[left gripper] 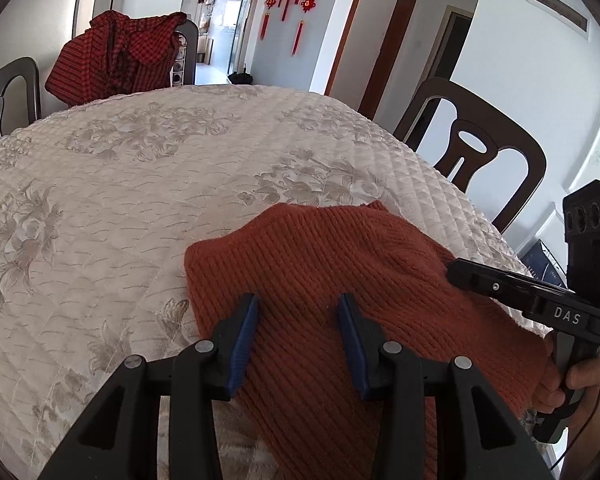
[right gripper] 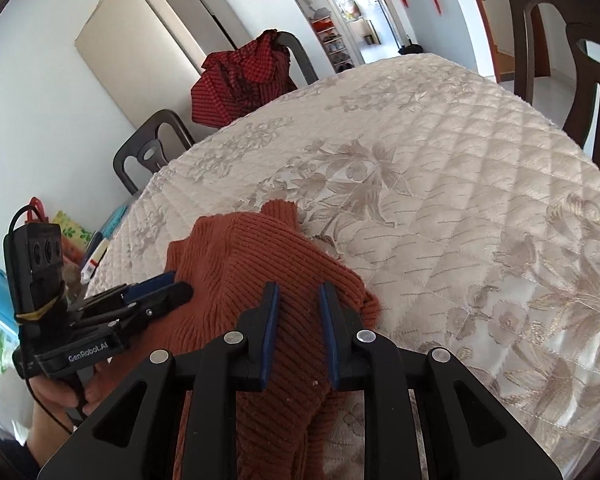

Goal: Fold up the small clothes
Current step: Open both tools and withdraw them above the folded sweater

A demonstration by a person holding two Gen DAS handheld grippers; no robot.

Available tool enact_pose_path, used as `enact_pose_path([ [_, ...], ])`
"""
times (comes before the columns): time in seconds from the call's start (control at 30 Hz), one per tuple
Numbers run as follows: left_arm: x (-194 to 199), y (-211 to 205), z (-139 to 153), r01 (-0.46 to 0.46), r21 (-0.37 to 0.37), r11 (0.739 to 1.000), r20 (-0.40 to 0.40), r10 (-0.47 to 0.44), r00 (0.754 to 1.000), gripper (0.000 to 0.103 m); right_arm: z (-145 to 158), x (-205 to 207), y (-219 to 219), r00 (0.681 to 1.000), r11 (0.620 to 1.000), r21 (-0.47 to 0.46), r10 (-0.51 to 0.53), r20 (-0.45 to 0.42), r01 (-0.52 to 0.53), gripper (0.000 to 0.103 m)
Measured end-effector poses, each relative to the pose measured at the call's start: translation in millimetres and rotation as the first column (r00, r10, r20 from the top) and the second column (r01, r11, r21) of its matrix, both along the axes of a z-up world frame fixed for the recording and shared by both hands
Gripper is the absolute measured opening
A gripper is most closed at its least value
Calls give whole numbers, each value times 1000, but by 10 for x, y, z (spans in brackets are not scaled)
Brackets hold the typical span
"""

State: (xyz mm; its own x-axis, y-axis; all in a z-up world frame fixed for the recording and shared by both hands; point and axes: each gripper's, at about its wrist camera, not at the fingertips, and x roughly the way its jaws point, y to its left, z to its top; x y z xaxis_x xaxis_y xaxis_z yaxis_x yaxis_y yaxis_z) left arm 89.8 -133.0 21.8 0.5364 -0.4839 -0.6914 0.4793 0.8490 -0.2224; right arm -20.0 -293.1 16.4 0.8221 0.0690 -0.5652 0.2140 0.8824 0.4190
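Two grippers over one rust knit garment (left gripper: 340,264) lying at the near edge of the quilted tablecloth (left gripper: 120,184). From the left, we see our left gripper (left gripper: 298,308) with jaws apart, nothing clamped, cloth beneath; body reads "GenRobot.AI". Right gripper (right gripper: 298,300) has a narrower gap, pads clear of the knit; side reads "DAS".

Bare tablecloth (left gripper: 120,200) beyond sweater (left gripper: 320,256); chairs (left gripper: 480,140) ring it.
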Motion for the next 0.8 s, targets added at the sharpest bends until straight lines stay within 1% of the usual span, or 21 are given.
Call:
enact_pose_path([
  [0.13,-235,125,146,13,-36,999,33,-12,999,44,140,-274,109,1000,998,-58,4,30,-2,21],
  [0.23,-471,212,232,29,-57,998,50,-26,998,44,207,-478,204,998,995,-96,32,48,-28,21],
  [0.3,-632,253,259,40,-66,997,62,-36,997,43,251,-608,304,997,989,-140,60,56,-51,21],
  [0.33,-708,266,260,42,-67,997,65,-37,997,41,265,-681,363,996,984,-170,71,54,-60,21],
  [0.37,-775,270,252,43,-66,997,69,-39,997,32,268,-713,403,996,980,-188,75,51,-64,21],
  [0.4,-836,264,231,46,-59,997,69,-42,997,27,265,-744,434,996,977,-202,79,48,-67,20],
  [0.47,-904,244,186,42,-42,998,75,-39,996,27,228,-772,489,995,973,-212,98,26,-90,20],
  [0.53,-942,225,145,40,-25,999,88,-37,995,27,129,-750,510,995,969,-226,97,-12,-97,20],
  [0.6,-916,225,121,35,-31,999,78,-32,996,27,34,-720,490,995,969,-228,83,-47,-92,20],
  [0.67,-910,223,100,32,-29,999,73,-29,997,27,-20,-726,465,996,974,-209,79,-50,-88,20],
  [0.8,-925,201,60,24,-22,999,74,-22,997,27,-63,-717,454,996,975,-208,76,-47,-85,21],
])
